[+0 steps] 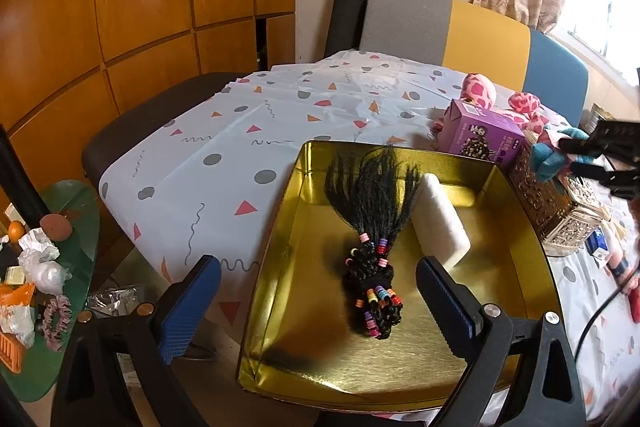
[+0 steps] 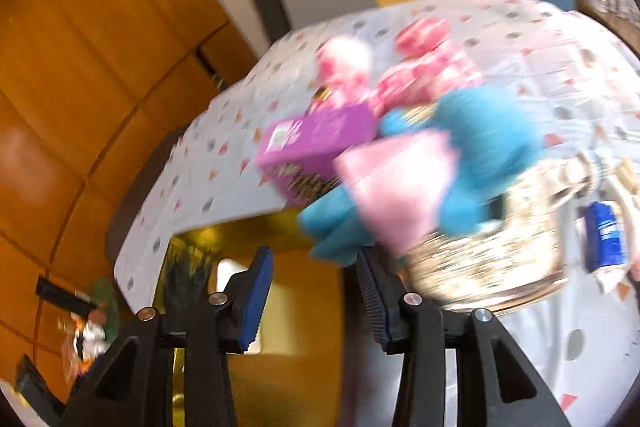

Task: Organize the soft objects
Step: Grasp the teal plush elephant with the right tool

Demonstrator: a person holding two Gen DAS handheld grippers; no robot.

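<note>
Plush (image 2: 460, 163), blue-pink, sits just above right tongs (image 2: 316, 259) in frame centre, long axis running lower left to upper right; jaws partly open, gripping nothing. Left tongs (image 1: 320, 283) wide open, empty, over tray (image 1: 532, 227).

Left hand-held gripper (image 1: 318, 291): angled downward, jaws standing wide apart, blue ribbed pads (image 1: 188, 311) facing each other with nothing between them and nothing touched. Black frame and pivot bolts are sharp in its own view.

Right hand-held gripper (image 2: 316, 291): angled downward, tilted to one side, its own view smeared by motion blur. Jaws part-way apart; blue pads (image 2: 256, 299) clear of each other, no object pressed between them. In the left wrist view its black fingers (image 1: 596, 157) show at the right edge.
</note>
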